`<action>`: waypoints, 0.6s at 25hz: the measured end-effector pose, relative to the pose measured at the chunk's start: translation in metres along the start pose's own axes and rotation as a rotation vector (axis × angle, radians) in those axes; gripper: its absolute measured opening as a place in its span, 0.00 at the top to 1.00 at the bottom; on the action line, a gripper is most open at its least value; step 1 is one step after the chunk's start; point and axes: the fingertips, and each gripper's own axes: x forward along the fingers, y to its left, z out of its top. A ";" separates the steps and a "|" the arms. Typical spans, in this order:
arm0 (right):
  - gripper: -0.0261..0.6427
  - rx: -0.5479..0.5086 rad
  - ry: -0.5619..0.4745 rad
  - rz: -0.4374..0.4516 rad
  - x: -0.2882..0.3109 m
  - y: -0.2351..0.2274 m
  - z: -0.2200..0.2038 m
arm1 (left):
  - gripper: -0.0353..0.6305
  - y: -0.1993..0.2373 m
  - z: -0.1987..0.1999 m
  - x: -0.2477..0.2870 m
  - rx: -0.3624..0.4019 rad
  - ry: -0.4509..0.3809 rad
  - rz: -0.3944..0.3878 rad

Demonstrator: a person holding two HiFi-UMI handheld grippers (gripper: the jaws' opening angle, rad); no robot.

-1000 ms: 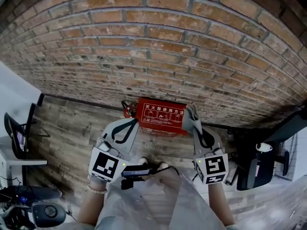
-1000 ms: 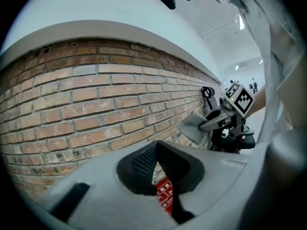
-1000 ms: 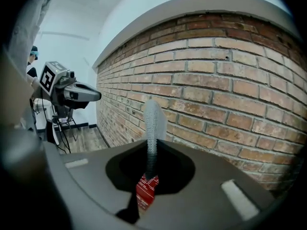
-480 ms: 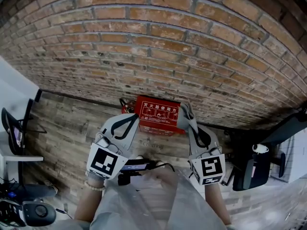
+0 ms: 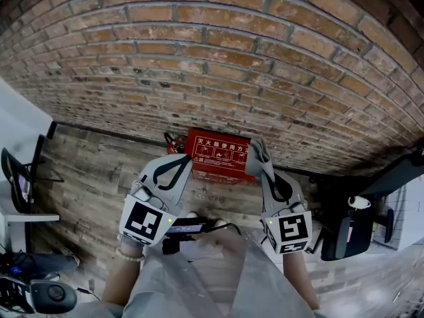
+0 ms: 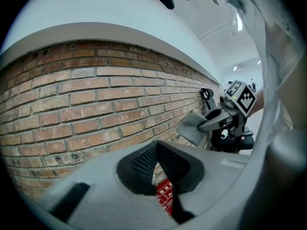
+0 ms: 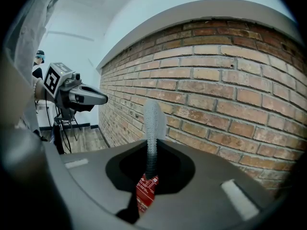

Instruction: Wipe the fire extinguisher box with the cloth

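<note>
The red fire extinguisher box point(image 5: 217, 154) stands on the wooden floor against the brick wall; a sliver of it shows through the jaws in the left gripper view point(image 6: 164, 198) and the right gripper view point(image 7: 145, 188). My right gripper point(image 5: 260, 159) is shut on a grey cloth point(image 5: 252, 156), which hangs at the box's right end. In the right gripper view the cloth point(image 7: 152, 126) stands up out of the right gripper point(image 7: 151, 150). My left gripper point(image 5: 175, 171) is shut and holds nothing, just in front of the box's left end; its tips meet in the left gripper view point(image 6: 156, 145).
A brick wall point(image 5: 218, 58) rises behind the box. A black valve or handle point(image 5: 173, 140) sticks out at the box's left. A black office chair point(image 5: 351, 234) stands at the right, and a dark chair frame point(image 5: 23, 177) at the left on the plank floor point(image 5: 99, 177).
Both grippers have edged slightly forward toward the box. The cloth in the right gripper has shifted a little left, onto the box's right end.
</note>
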 end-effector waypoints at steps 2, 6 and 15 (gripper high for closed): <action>0.93 0.001 0.002 -0.005 -0.001 -0.001 -0.001 | 0.95 -0.001 0.000 0.001 0.001 -0.001 -0.001; 0.93 0.001 0.013 -0.007 -0.001 -0.002 -0.004 | 0.95 -0.001 0.001 0.003 -0.011 -0.011 0.002; 0.93 0.001 0.048 -0.006 0.000 -0.001 -0.015 | 0.95 -0.005 0.000 0.010 -0.008 -0.011 -0.014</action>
